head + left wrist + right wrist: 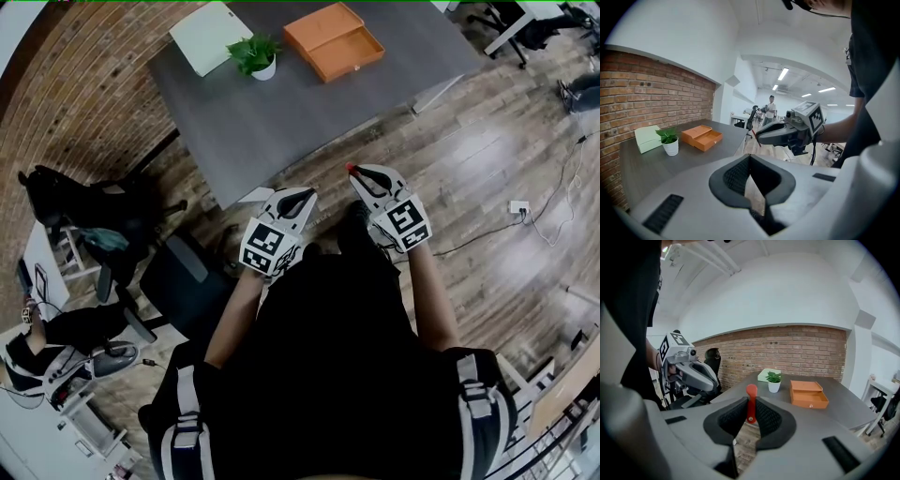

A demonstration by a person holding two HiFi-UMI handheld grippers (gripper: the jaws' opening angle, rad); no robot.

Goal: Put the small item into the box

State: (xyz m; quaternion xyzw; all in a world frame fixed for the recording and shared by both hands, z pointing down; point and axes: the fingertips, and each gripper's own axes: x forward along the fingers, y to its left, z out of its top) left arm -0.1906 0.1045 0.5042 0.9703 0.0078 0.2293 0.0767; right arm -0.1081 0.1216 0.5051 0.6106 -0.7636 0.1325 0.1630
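Holding a small red item (751, 403) tight in its jaws, the right gripper (364, 176) sits mid-frame. The left gripper (303, 197) has its jaws closed on nothing. The orange box (335, 40) lies open at the top.

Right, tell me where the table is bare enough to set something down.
The near half of the grey table is bare, from the potted plant and orange box forward to its front edge. The far side is crowded: pale green box, potted plant and orange box sit in a row with only narrow gaps.
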